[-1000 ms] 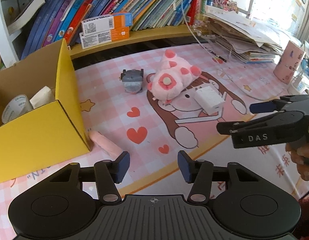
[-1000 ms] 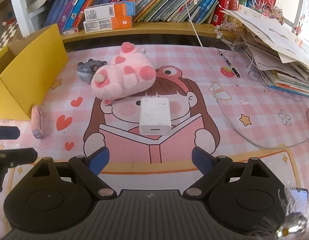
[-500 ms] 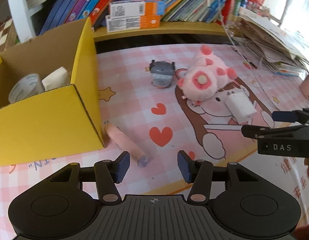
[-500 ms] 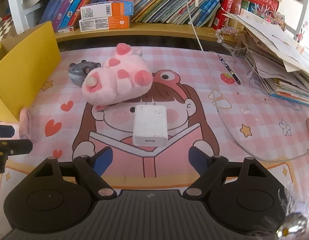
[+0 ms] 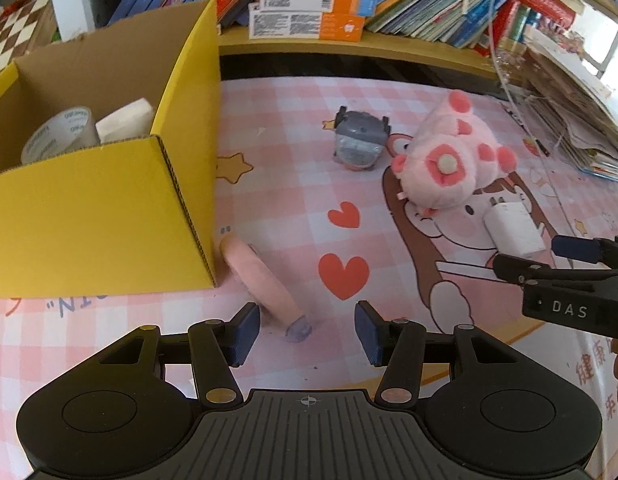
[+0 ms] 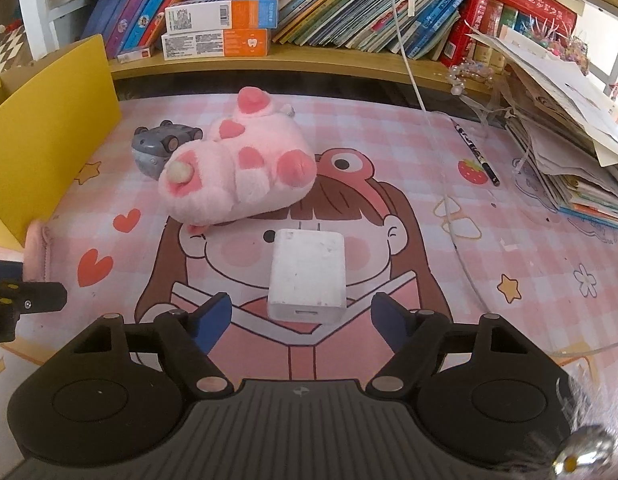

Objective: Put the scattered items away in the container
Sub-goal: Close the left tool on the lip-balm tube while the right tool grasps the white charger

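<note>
1. On the pink cartoon mat (image 5: 293, 184) the yellow cardboard box (image 5: 109, 216) is the biggest thing, standing open at the left; inside it lie a roll of tape (image 5: 59, 132) and a pale block (image 5: 125, 122), so I'd say a small part of the tidying is done.
2. The pink plush toy (image 6: 237, 176) lies out on the mat, touching nothing of the box.
3. The white charger (image 6: 307, 276) lies flat just ahead of the right gripper (image 6: 301, 318), whose jaws gape wide and empty.
4. The grey toy car (image 5: 359, 142) sits beside the plush.
5. The pink tube (image 5: 261, 280) rests against the box's corner, its tip between the left gripper (image 5: 307, 328) fingers, spread and empty.
</note>
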A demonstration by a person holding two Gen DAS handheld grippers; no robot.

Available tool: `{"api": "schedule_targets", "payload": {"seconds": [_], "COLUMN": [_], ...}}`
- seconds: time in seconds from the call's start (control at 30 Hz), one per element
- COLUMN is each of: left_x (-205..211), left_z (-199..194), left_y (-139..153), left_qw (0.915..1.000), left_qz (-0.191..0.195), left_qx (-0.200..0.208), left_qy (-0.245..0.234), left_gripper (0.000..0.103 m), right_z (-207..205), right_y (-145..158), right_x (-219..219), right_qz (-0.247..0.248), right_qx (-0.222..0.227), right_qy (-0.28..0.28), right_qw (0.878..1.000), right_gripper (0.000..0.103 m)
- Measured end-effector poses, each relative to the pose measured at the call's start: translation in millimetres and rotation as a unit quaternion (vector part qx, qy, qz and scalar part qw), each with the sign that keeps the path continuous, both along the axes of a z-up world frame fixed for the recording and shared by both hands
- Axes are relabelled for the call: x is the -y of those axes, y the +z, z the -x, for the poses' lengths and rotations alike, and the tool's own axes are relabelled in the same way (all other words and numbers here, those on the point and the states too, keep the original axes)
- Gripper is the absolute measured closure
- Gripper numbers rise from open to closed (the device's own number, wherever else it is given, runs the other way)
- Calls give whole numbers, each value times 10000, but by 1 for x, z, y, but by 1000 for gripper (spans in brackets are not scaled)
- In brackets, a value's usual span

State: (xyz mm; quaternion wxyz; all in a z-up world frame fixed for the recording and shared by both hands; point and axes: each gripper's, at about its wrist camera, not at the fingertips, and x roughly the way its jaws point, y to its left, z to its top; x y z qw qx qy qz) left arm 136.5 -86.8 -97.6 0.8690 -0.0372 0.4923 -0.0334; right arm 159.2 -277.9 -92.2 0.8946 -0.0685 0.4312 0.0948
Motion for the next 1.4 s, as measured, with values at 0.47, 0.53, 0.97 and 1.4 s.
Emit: {"api": "schedule_targets", "payload": {"seconds": [0.47, 0.53, 0.97, 1.4], "left_x": [4, 4, -1, 14], "left_z": [-6, -6, -6, -1], "left_y": [-6, -6, -5, -4], "left_qw": [9995, 9995, 9996, 9989], "left_qz": [-272, -294, -254, -69], "left_qx": [68, 81, 100, 39], "left_qy": [111, 117, 92, -463], "left_gripper": [55, 60, 90, 90], "right_z": [-15, -16, -19, -18], "right_y": [-10, -10, -11, -11], "right_x": [-1, -1, -2, -3], "right_qz": [48, 48, -25, -59], "right_qx": [-40, -39, -53, -55], "right_qy": [37, 40, 107, 130], "right_qw": [10000, 10000, 9999, 9999], "right_gripper": [32, 32, 45, 47]}}
